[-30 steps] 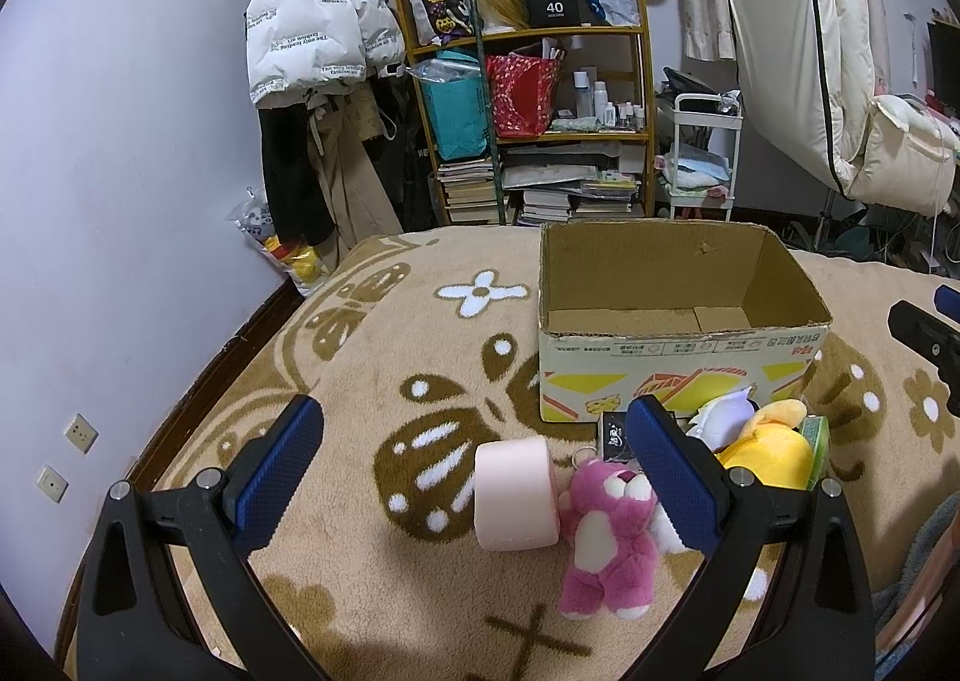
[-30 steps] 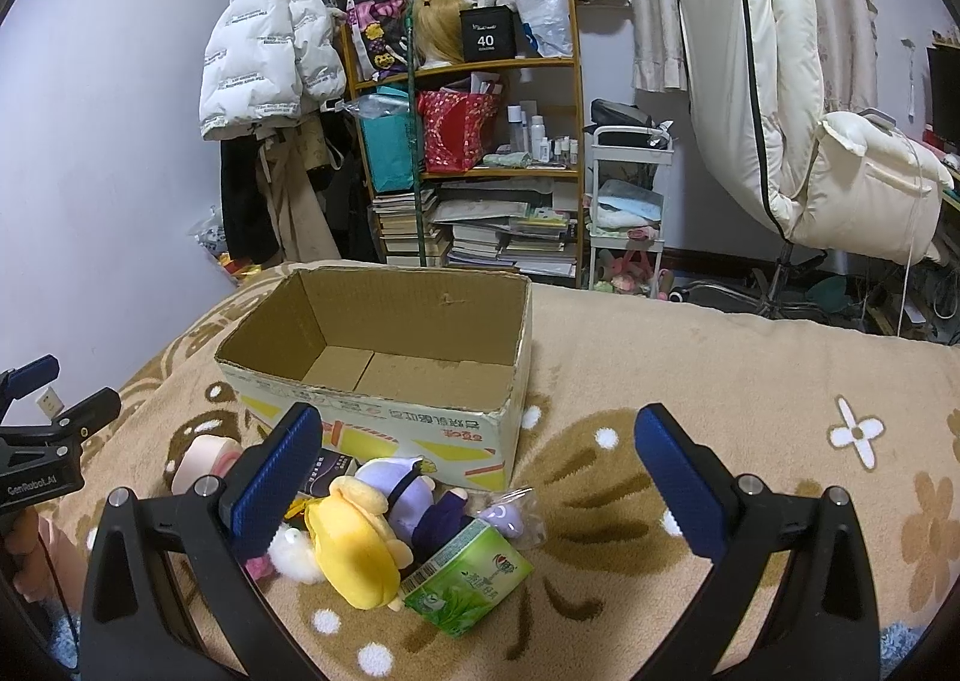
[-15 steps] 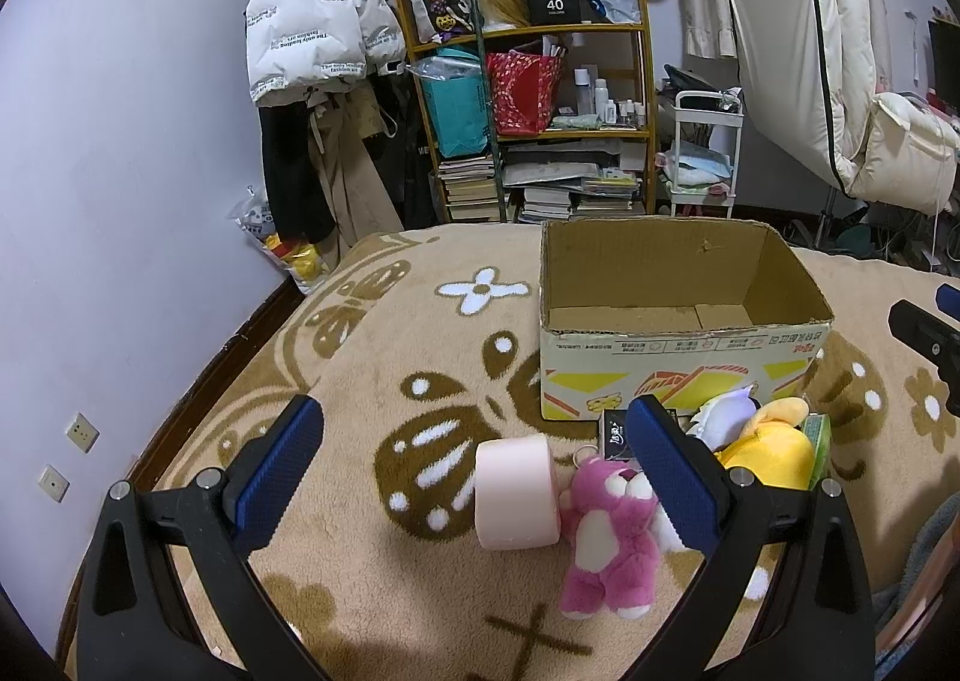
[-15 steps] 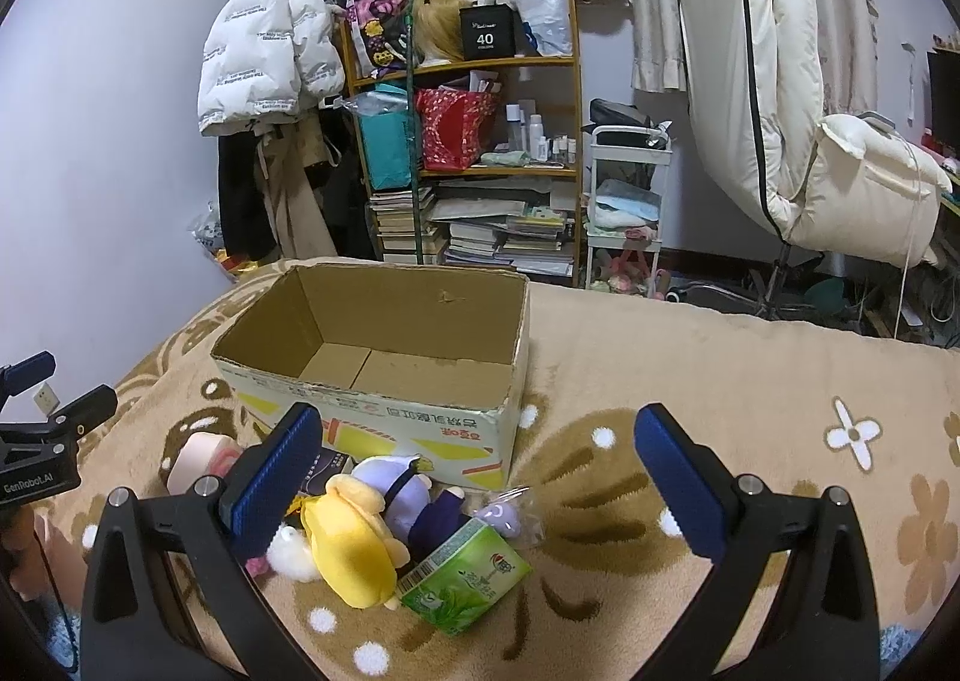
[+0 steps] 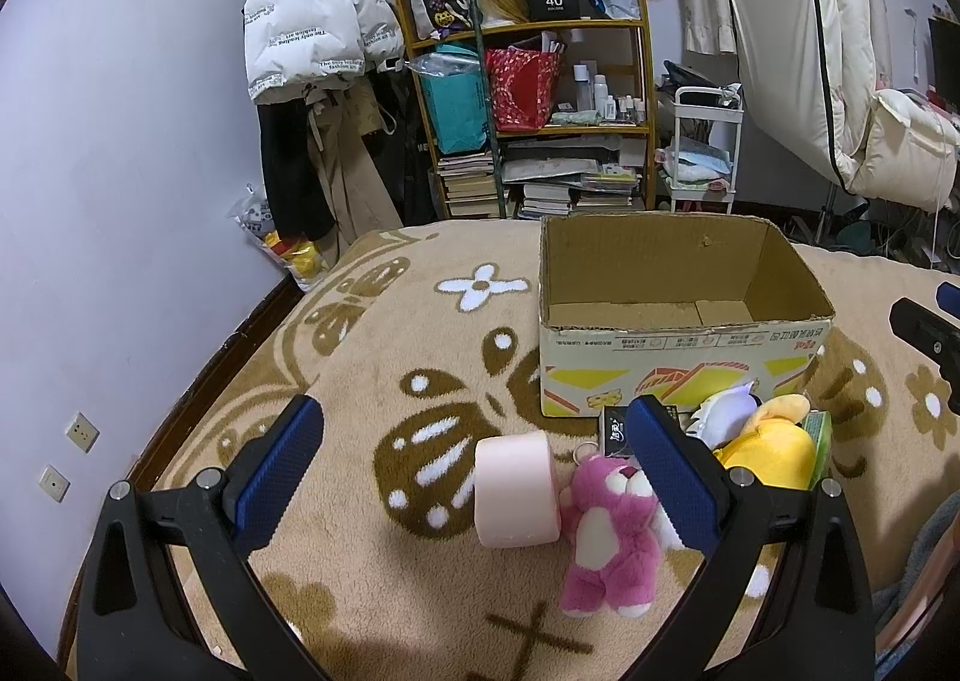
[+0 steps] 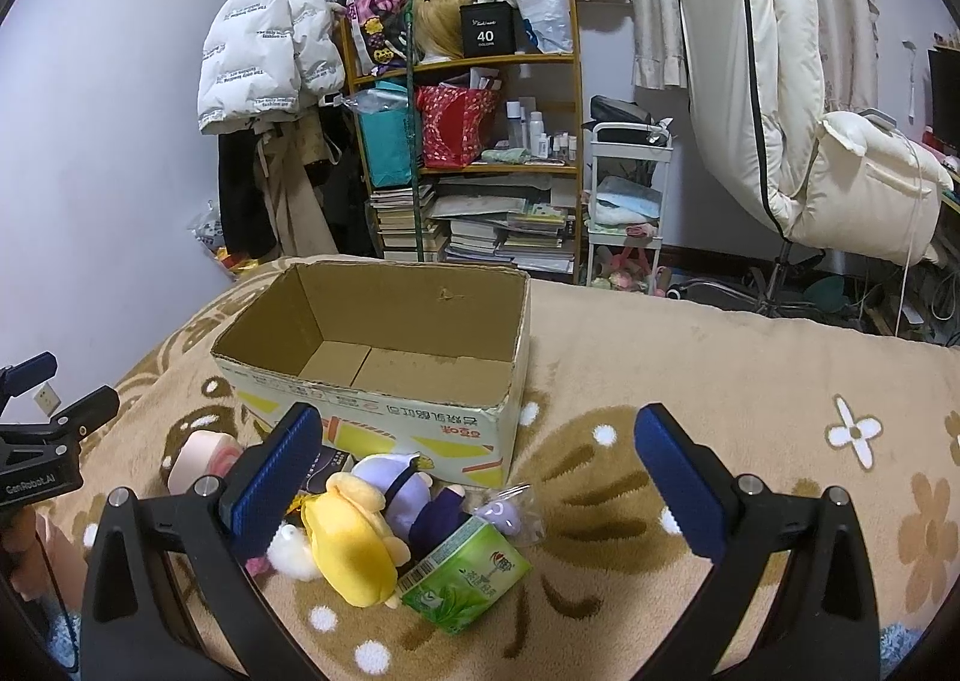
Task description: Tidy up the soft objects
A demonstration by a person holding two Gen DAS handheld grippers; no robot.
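An open, empty cardboard box stands on the beige patterned blanket. In front of it lie a pink foam roll, a pink plush bear, a yellow plush, a purple-and-white plush and a green tissue pack. My left gripper is open and empty, above the foam roll and bear. My right gripper is open and empty, above the pile's right side.
A small black packet lies by the box front. The blanket's left edge drops to a wall. A cluttered wooden shelf, hanging coats and a white cart stand beyond the bed.
Both grippers have drifted slightly; the views shift only a little. The objects lie where they were and both grippers stay open.
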